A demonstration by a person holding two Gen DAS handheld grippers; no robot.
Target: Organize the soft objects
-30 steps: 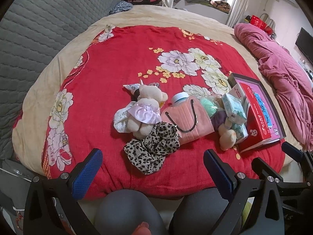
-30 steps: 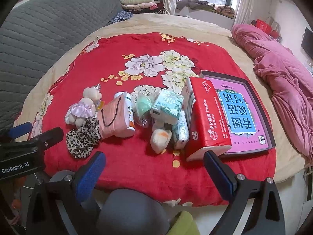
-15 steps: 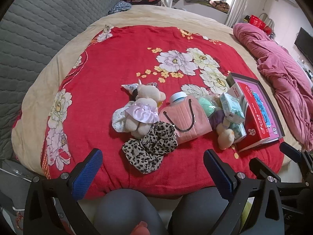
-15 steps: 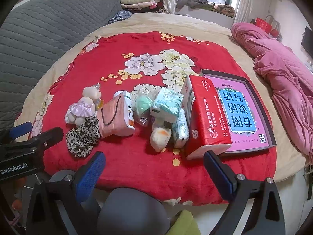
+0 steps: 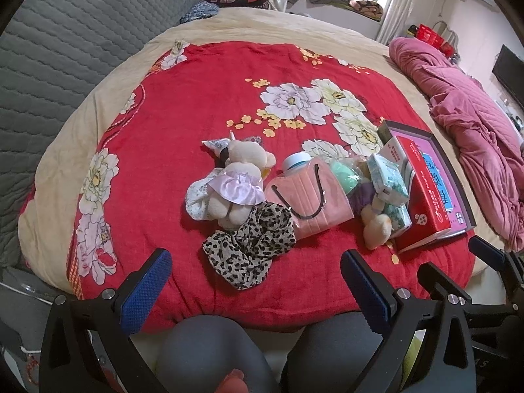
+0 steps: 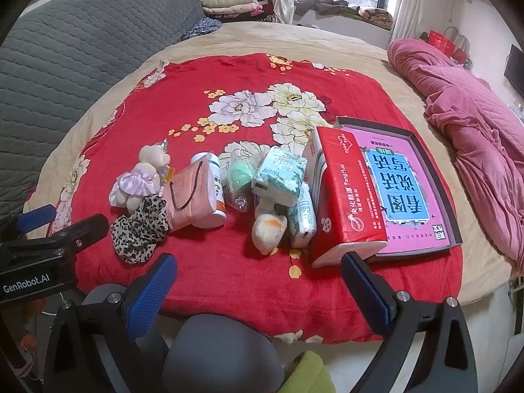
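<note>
Left tongs (image 5: 252, 281) spread wide, nothing between the blue pads, held over the near edge of the bed. Right tongs (image 6: 258, 283) also spread wide and empty, low at the same edge. At 12 o'clock from the left tongs, close by, a leopard-print cloth (image 5: 250, 245) crumpled on the red flowered blanket (image 5: 163, 137). Touching it at 12 o'clock, a cream plush doll (image 5: 234, 185) in a lilac skirt. At 1 o'clock, a pink bag (image 5: 309, 198) with black cord handle, lying over a white bottle (image 5: 296, 160). Further toward 2 o'clock, a green soft ball (image 5: 344, 177), tissue packs (image 5: 388, 180) and a small plush with orange patch (image 5: 376, 227), all pressed together. Beside them at 2 o'clock, a red tissue box (image 6: 344, 199) leaning on a pink book box (image 6: 402, 190). At the far right of the bed, a crumpled pink quilt (image 6: 475, 131).
</note>
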